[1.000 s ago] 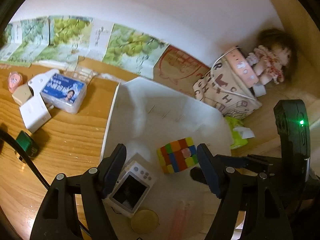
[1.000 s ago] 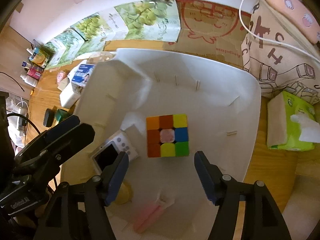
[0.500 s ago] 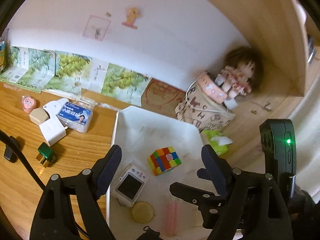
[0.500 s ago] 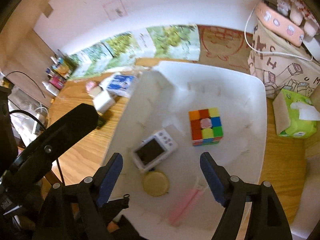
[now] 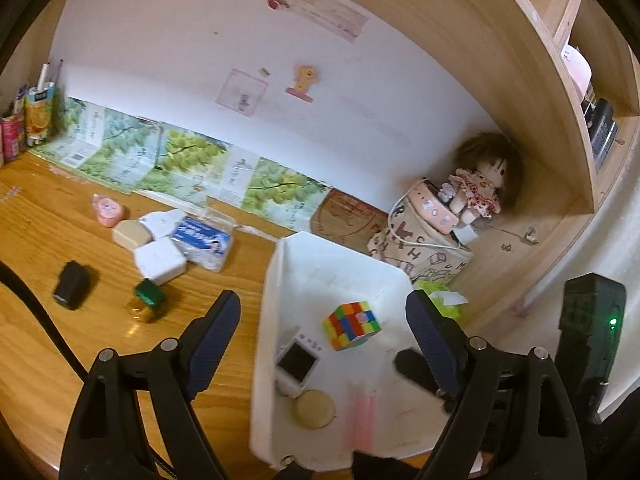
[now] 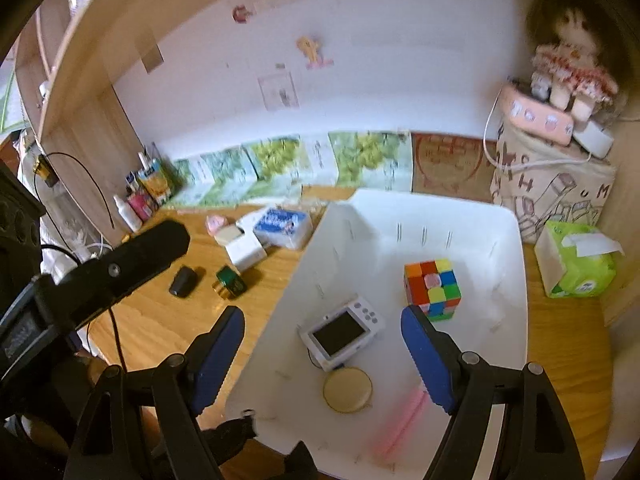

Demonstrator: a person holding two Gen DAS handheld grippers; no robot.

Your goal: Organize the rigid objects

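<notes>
A white bin stands on the wooden desk. In it lie a colourful puzzle cube, a small white camera, a round tan disc and a pink stick. My left gripper is open and empty, high above the bin's near left part. My right gripper is open and empty above the bin's near edge.
Left of the bin lie a green box, a black block, white blocks, a blue-labelled pack and a pink item. A patterned bag with a doll and a green tissue pack stand right.
Both grippers have risen and pulled back from the bin, so the whole desk and wall show. Both stay open. The objects in the bin have not moved.
</notes>
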